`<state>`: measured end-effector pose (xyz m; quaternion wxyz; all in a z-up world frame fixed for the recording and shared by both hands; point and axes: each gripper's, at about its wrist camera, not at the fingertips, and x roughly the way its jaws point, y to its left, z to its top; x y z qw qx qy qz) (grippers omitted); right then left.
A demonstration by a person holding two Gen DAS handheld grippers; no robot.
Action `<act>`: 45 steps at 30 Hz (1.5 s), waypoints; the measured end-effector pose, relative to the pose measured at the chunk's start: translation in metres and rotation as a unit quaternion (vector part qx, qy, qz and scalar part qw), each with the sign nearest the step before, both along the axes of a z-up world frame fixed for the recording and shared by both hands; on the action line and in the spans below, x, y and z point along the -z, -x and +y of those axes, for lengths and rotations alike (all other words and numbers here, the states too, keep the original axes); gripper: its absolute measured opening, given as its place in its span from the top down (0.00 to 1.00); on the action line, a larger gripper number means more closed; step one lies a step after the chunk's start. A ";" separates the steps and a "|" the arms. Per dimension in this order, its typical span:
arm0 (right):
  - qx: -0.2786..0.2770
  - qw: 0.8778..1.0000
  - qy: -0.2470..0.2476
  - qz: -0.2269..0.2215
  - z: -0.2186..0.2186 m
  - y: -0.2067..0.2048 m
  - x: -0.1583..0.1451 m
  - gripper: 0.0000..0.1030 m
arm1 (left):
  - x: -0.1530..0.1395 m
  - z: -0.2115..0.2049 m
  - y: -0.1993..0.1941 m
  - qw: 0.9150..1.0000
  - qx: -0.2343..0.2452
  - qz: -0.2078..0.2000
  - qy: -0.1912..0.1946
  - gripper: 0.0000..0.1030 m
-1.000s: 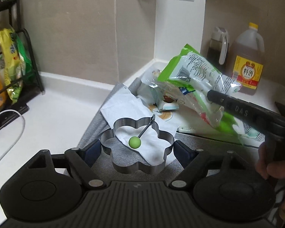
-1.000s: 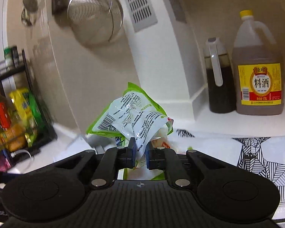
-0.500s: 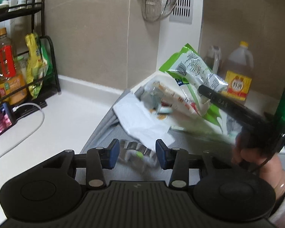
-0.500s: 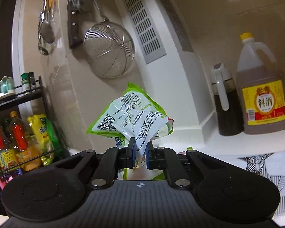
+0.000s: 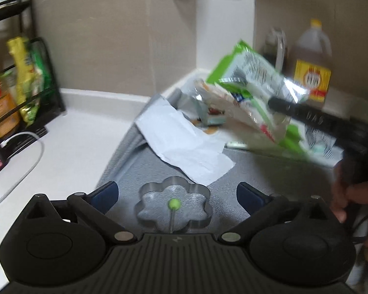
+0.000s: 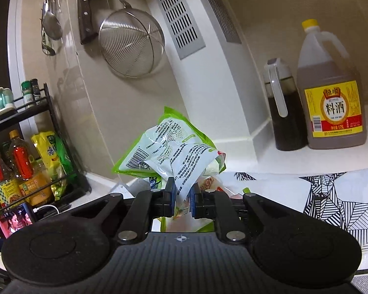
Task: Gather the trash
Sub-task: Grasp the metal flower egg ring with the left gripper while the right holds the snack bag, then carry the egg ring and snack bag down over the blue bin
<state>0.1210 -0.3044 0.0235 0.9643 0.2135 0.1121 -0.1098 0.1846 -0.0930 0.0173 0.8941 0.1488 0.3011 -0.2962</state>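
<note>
My right gripper (image 6: 182, 202) is shut on a bundle of green and white plastic wrappers (image 6: 170, 152) and holds it in the air above the counter; the bundle also shows in the left wrist view (image 5: 255, 98). My left gripper (image 5: 176, 194) is open and empty. A flower-shaped metal ring (image 5: 173, 204) with a green-tipped handle lies on the grey mat (image 5: 257, 171) between its fingers. A crumpled white paper (image 5: 184, 144) lies on the mat just beyond the ring. More wrappers (image 5: 211, 117) lie behind the paper.
A large cooking-wine jug (image 6: 331, 93) and a dark sauce bottle (image 6: 284, 107) stand at the back right. A black rack (image 5: 19, 85) with bottles and packets stands at the left, with a white cable (image 5: 24, 161) on the counter. A strainer (image 6: 131, 44) hangs on the wall.
My left gripper has opened wide and let go of the metal ring, which now lies on the mat. My right gripper has kept the wrappers lifted and tilted slightly upward.
</note>
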 end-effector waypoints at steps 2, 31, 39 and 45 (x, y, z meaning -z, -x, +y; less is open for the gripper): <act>-0.002 1.000 0.003 0.006 0.001 -0.001 0.001 0.86 | 0.015 -0.014 -0.007 1.000 0.002 0.000 -0.030 0.00; -0.054 0.997 0.001 -0.062 0.035 0.145 -0.050 0.87 | -0.017 0.163 0.183 0.994 -0.090 -0.057 -0.001 0.18; -0.103 0.993 0.042 -0.025 0.081 0.248 -0.054 0.87 | 0.006 0.191 0.246 0.997 -0.079 -0.022 0.013 0.18; -0.142 0.989 0.034 0.022 0.119 0.294 -0.034 0.87 | 0.017 0.195 0.281 0.997 -0.073 -0.016 0.017 0.17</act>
